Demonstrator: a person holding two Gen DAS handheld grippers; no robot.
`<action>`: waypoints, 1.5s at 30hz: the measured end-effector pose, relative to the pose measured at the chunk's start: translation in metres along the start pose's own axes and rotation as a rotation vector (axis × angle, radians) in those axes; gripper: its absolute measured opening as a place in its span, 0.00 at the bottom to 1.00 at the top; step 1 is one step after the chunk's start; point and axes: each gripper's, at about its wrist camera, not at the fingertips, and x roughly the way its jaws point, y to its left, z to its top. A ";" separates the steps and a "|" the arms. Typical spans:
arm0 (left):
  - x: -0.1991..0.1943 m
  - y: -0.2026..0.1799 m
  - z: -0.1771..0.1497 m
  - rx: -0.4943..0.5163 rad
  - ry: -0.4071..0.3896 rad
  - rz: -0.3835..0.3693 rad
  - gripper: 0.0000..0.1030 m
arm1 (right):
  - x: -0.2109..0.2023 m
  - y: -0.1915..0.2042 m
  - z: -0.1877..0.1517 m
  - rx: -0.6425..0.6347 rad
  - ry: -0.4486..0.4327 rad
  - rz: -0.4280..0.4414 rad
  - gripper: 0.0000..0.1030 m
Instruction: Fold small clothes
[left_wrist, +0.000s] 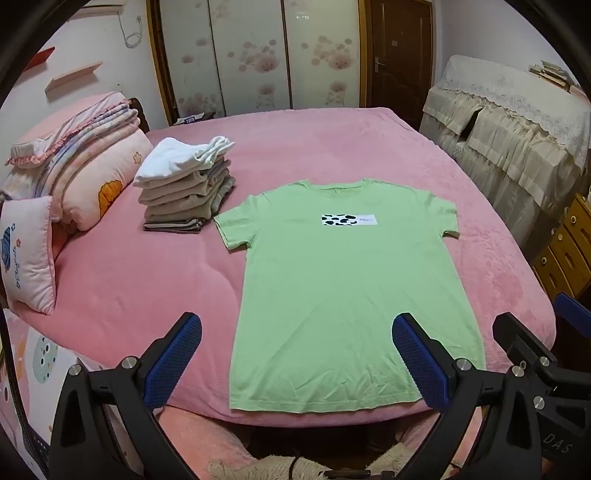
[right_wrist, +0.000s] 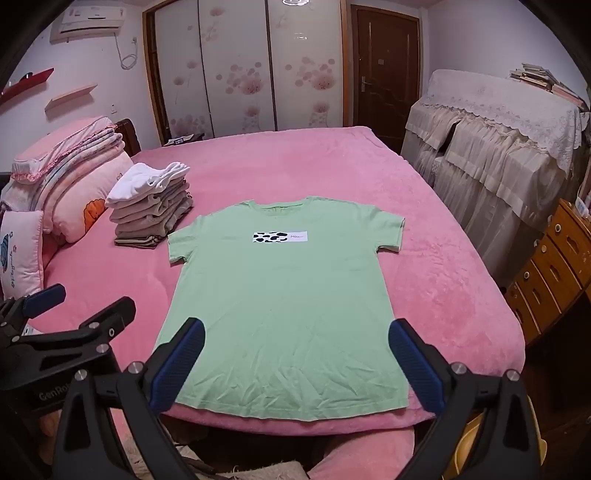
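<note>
The green T-shirt (left_wrist: 343, 280) lies flat and face up on the pink bed (left_wrist: 147, 280), collar at the far end and hem at the near edge, so its long axis runs straight away from both tools. The left gripper (left_wrist: 297, 354) hangs over the hem's left corner and the right gripper (right_wrist: 297, 363) over the hem's middle and right, each jaws spread wide with nothing between the pads. Folded clothes (left_wrist: 184, 192) are stacked just beyond the left sleeve.
</note>
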 end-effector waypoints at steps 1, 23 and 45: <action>0.000 0.000 0.000 -0.005 -0.002 -0.005 1.00 | 0.000 -0.001 0.000 0.001 0.003 0.001 0.97; 0.014 -0.011 0.008 -0.013 0.024 -0.043 0.97 | 0.014 -0.008 0.009 0.007 -0.004 0.014 0.97; 0.019 -0.012 0.012 -0.026 0.040 -0.045 0.97 | 0.023 -0.022 0.018 0.006 0.003 0.033 0.97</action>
